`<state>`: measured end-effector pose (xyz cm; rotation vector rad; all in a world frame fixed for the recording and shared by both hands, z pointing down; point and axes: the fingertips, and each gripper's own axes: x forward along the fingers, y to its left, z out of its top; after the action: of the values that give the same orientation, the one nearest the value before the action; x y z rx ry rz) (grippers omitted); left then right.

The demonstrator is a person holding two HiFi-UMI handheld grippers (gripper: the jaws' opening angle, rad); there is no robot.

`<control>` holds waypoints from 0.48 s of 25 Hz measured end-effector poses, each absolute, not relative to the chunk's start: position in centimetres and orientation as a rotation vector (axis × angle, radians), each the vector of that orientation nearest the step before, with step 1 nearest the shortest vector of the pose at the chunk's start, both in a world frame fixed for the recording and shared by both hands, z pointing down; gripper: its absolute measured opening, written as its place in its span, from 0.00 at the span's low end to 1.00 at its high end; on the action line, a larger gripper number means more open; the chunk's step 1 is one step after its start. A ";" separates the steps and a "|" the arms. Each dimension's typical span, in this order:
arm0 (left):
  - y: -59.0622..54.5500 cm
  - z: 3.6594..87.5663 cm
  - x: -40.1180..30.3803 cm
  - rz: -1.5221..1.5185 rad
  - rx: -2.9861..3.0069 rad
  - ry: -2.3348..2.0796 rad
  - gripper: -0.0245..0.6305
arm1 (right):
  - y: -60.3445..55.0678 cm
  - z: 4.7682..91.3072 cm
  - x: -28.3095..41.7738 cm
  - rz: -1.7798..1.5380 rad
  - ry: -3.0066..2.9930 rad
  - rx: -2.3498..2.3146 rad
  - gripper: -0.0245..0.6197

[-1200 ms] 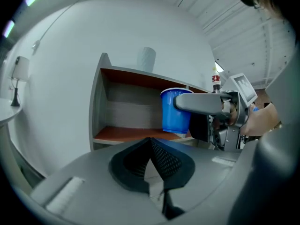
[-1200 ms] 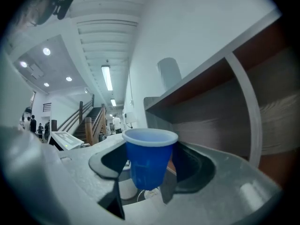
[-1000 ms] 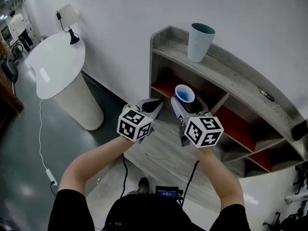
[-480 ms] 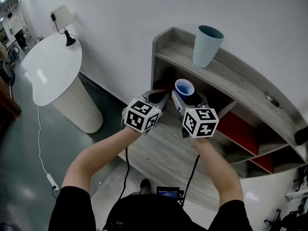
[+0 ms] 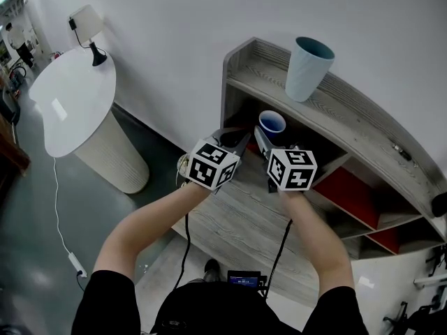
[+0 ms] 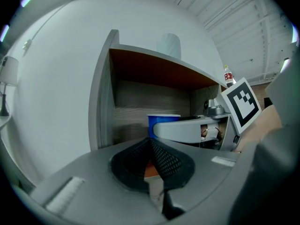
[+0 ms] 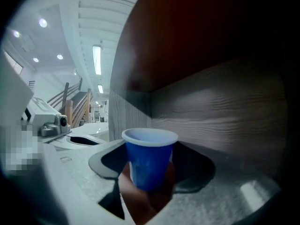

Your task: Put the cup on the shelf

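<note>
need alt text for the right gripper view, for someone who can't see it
A blue cup stands upright, gripped between the right gripper's jaws. Behind it is the grey wood wall of a shelf, with a dark reddish board overhead; a bright room with ceiling lights shows at left.

Lab-like indoor hall: grey wooden shelf unit (image 5: 357, 121), white pedestal table (image 5: 75, 98), lamp (image 5: 85, 21), cable (image 5: 57, 211) on polished floor (image 5: 28, 246).

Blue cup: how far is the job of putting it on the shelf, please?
Done: the right gripper is closed on the blue cup, which is upright. In hand: the cup is at the mouth of the upper left compartment of the shelf. Left: set it down inside and open the gripper. The left gripper is shut and empty beside it.
</note>
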<state>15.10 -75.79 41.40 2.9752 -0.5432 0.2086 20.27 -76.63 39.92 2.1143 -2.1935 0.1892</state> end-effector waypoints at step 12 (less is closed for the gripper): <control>-77.2 42.5 14.5 0.217 2.960 -0.543 0.04 | -78.2 41.3 20.3 0.198 -2.128 2.041 0.49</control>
<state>14.50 -77.20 42.48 2.9598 -0.5432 0.2167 20.30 -78.18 41.34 2.0415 -2.1280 0.1979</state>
